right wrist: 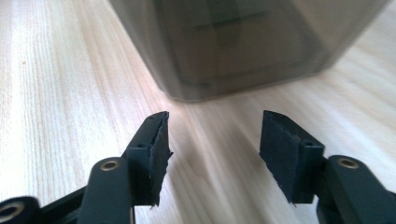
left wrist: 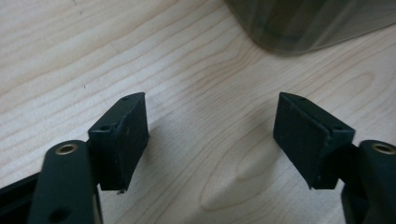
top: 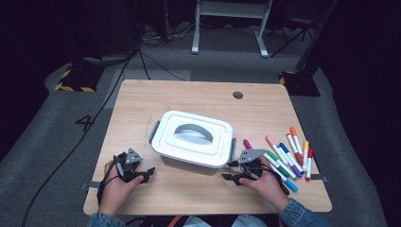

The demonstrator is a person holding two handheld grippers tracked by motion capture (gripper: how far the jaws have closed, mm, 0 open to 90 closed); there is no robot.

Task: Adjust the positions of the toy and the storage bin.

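A white lidded storage box [top: 191, 138] with grey side latches and a recessed handle sits in the middle of the wooden table [top: 189, 97]. My left gripper [top: 147, 174] rests on the table to the box's near left, jaws open over bare wood. The left gripper view has the same open jaws [left wrist: 210, 126] with a corner of the box [left wrist: 303, 23] ahead. My right gripper [top: 229, 170] lies at the box's near right corner. It is open and holds nothing [right wrist: 215, 140], with the box's smoky wall [right wrist: 233, 46] close in front.
Several coloured markers [top: 288, 156] lie side by side on the table right of the box, just beyond my right hand. A round cable hole [top: 238, 94] sits near the far edge. Cables and stand legs are on the floor behind the table.
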